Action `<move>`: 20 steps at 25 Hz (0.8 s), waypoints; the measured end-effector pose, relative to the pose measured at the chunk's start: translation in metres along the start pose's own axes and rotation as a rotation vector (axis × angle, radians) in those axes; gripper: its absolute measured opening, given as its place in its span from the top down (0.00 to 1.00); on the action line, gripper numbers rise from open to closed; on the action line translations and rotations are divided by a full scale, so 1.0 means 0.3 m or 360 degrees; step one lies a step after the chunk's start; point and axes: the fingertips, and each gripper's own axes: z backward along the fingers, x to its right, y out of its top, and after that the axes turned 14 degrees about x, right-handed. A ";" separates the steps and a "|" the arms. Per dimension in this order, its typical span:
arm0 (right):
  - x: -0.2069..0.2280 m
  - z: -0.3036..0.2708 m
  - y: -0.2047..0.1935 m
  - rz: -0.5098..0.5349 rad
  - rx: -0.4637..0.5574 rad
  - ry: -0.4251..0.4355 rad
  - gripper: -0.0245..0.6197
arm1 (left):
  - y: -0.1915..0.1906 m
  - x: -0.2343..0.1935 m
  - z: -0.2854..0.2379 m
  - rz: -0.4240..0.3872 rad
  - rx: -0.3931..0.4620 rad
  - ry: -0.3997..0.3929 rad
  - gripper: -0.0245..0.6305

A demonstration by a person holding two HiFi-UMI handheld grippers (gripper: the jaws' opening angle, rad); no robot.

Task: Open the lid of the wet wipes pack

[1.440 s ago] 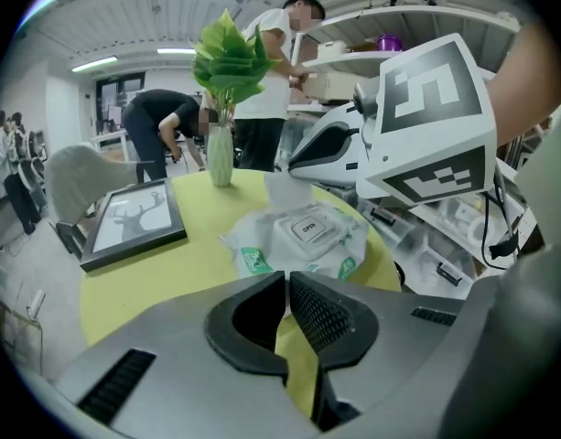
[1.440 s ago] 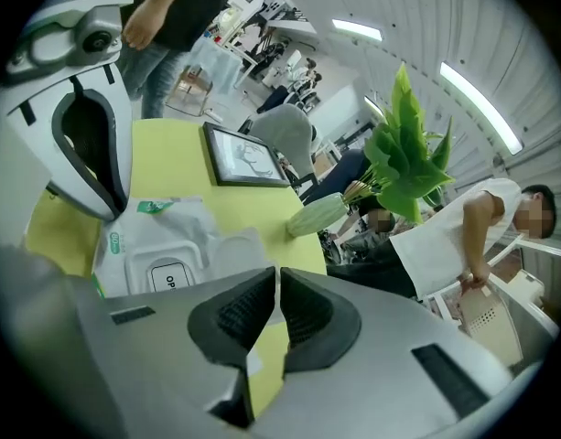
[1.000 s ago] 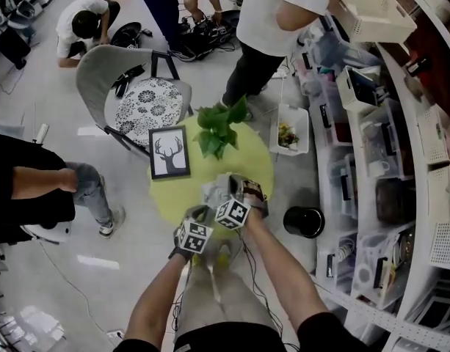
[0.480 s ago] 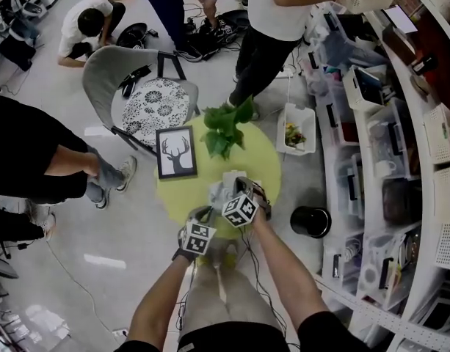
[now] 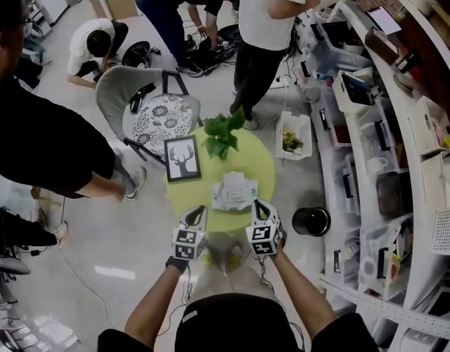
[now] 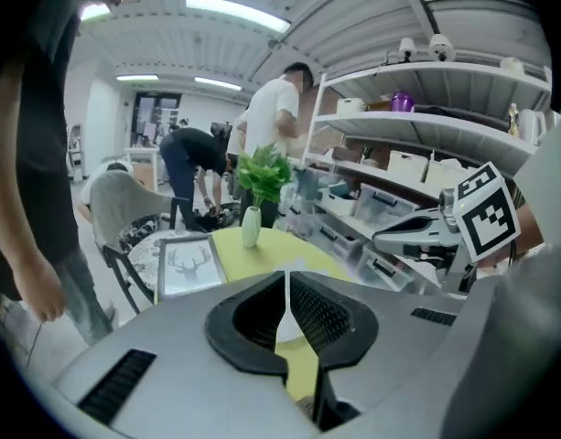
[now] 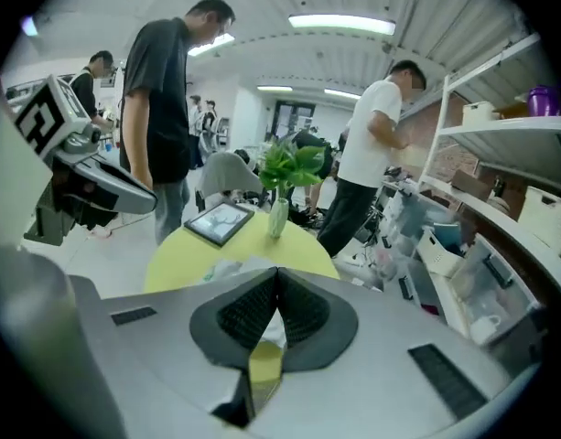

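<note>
The wet wipes pack (image 5: 234, 191) lies pale and flat on the round yellow-green table (image 5: 261, 160), near its front edge. Whether its lid stands open I cannot tell. My left gripper (image 5: 199, 211) hangs over the table's near rim, left of the pack, shut and holding nothing. My right gripper (image 5: 259, 205) is level with it on the right, also shut and holding nothing. In the left gripper view the jaws (image 6: 285, 282) meet tip to tip. The right gripper's jaws (image 7: 276, 277) meet too, with a corner of the pack (image 7: 223, 268) showing behind them.
A framed deer picture (image 5: 182, 159) and a plant in a white vase (image 5: 223, 134) stand on the table's far half. Behind is a grey chair (image 5: 147, 105). A black bin (image 5: 310, 221) and long shelves (image 5: 401, 123) are at right. People stand close at left and behind.
Both grippers have lifted off the pack and drawn back toward me, spreading apart. The right one has rolled upright. A person in black has stepped in at the left.
</note>
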 end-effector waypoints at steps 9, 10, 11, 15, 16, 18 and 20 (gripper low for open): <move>0.035 0.297 0.224 -0.0208 0.0238 -0.0123 0.96 | 0.221 0.094 0.236 -0.0130 0.0190 0.0008 0.91; 0.031 0.323 0.244 -0.0214 0.0274 -0.0124 0.96 | 0.227 0.101 0.259 -0.0147 0.0184 0.0003 0.91; 0.030 0.348 0.260 -0.0226 0.0304 -0.0127 0.96 | 0.229 0.106 0.277 -0.0173 0.0169 -0.0003 0.91; 0.054 0.432 0.296 -0.0338 0.0329 -0.0158 0.96 | 0.273 0.087 0.293 -0.0288 0.0161 0.0022 0.91; 0.056 0.451 0.286 -0.0338 0.0304 -0.0165 0.96 | 0.289 0.083 0.298 -0.0301 0.0176 0.0029 0.91; 0.059 0.486 0.269 -0.0337 0.0251 -0.0177 0.96 | 0.324 0.085 0.306 -0.0326 0.0210 0.0026 0.91; 0.064 0.502 0.264 -0.0370 0.0233 -0.0187 0.96 | 0.358 0.093 0.306 -0.0348 0.0245 0.0012 0.91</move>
